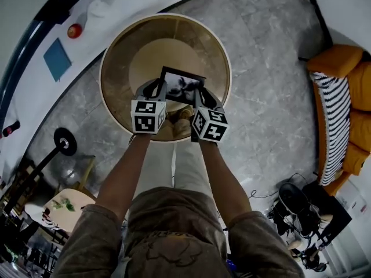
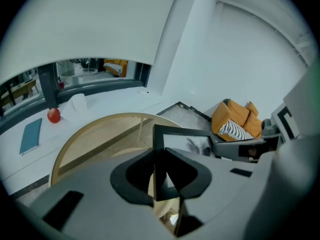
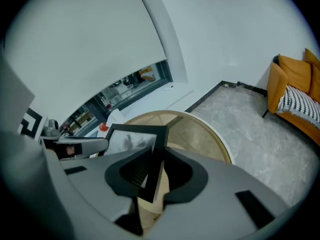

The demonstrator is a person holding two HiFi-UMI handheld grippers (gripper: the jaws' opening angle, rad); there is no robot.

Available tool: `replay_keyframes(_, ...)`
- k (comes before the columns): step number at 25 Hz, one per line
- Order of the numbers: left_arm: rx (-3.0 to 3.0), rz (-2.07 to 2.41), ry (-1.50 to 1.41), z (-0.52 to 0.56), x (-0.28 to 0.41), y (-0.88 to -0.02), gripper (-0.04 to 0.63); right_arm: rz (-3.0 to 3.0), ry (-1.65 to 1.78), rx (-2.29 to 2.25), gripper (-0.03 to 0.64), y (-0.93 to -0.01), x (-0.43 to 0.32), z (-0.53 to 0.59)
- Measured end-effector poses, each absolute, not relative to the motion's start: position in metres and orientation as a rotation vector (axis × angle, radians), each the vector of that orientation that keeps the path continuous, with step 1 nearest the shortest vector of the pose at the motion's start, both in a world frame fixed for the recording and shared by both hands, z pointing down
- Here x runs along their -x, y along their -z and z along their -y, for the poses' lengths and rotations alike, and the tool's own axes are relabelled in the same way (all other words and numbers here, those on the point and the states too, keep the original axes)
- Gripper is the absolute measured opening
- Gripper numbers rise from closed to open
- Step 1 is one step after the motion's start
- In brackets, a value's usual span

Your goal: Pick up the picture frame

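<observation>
My left gripper (image 2: 157,179) has its jaws only narrowly parted, clamped on the left side bar of the picture frame (image 2: 182,132). My right gripper (image 3: 151,176) pinches the right side bar just as narrowly. The black frame is held between them, its long axis running left to right from one gripper to the other and its glazed face tilted up toward me. Beneath it lies the round, gold-rimmed worktop (image 1: 119,68), standing on a grey stone floor (image 1: 266,97).

My top (image 1: 174,236) is brown, my trousers (image 1: 167,168) pale. My left gripper (image 1: 157,89) and right gripper (image 1: 200,97) are grey, black-padded, with black-and-white marker cubes.
</observation>
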State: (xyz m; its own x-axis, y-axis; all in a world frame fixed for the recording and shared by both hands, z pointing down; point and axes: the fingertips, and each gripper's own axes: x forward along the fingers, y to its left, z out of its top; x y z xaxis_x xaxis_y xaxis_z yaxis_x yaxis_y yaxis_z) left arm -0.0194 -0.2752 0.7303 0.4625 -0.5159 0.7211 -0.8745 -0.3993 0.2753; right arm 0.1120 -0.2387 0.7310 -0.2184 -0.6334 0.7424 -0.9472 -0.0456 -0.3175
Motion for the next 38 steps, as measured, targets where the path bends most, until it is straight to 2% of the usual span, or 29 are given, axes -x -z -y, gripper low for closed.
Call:
replay_keyframes(16,-2.196,1.387,-0.48,0.31,0.045,-0.494,0.08,2.134,-0.844,-1.782,0.087,-0.491,-0.091,0.288)
replay_keyframes(30,-2.337,1.519,-0.298,0.295,0.059,-0.376,0.08,2.349,-0.627,-1.828,0.086,-0.37,-0.079,0.278)
replay_keyframes(38,-2.404,1.536,-0.246,0.268,0.057,-0.33,0.08,2.421,-0.584,-1.804,0.086,-0.331,-0.081,0.249)
